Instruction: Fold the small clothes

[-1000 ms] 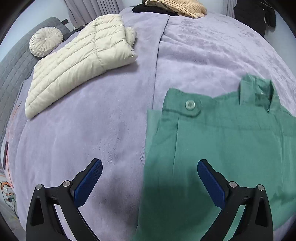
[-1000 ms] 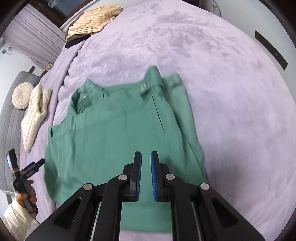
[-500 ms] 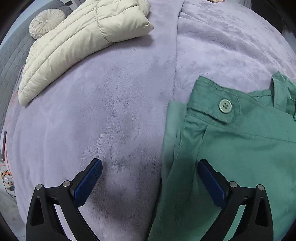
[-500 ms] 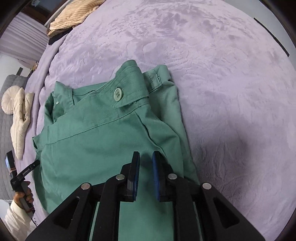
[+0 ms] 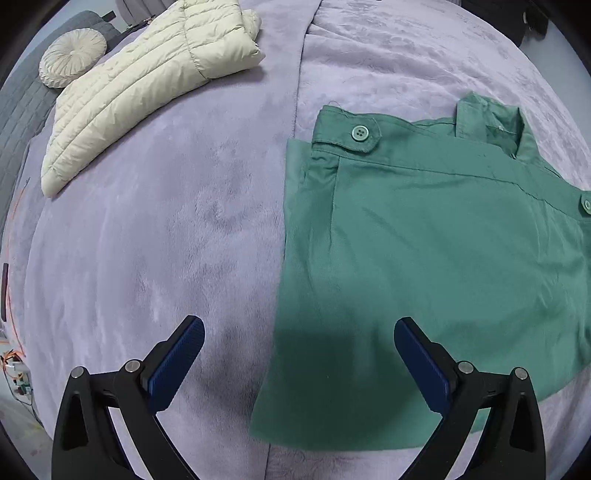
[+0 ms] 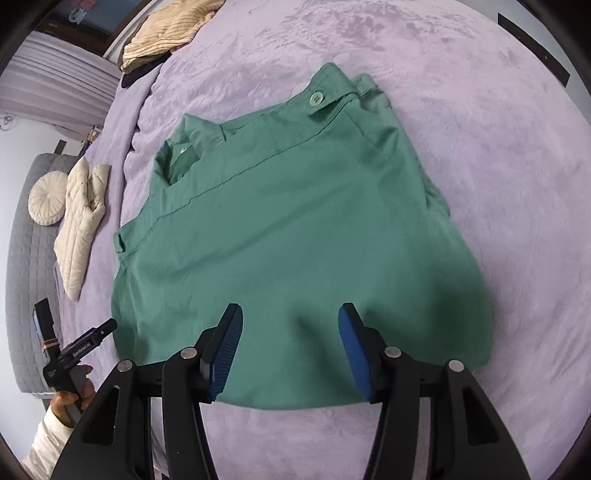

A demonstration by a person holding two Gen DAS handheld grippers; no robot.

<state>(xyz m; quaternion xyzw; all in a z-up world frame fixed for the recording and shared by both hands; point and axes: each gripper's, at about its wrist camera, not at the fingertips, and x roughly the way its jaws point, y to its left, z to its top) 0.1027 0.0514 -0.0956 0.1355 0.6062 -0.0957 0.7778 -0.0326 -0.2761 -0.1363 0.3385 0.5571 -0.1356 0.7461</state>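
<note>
A green buttoned shirt (image 5: 424, 266) lies folded flat on the lilac bedspread (image 5: 166, 229). It also shows in the right wrist view (image 6: 295, 229). My left gripper (image 5: 299, 358) is open and empty, hovering over the garment's near left edge. My right gripper (image 6: 290, 347) is open and empty, just above the garment's near hem. The left gripper also shows in the right wrist view (image 6: 74, 350), held in a hand at the bed's left side.
A cream quilted jacket (image 5: 147, 77) lies at the far left of the bed, next to a round cushion (image 5: 72, 57) on a grey sofa. A tan ribbed garment (image 6: 170, 27) sits at the far end of the bed.
My right gripper was shut and has opened wide and pulled back, away from the garment. The left gripper, open all along, drew back slightly.
</note>
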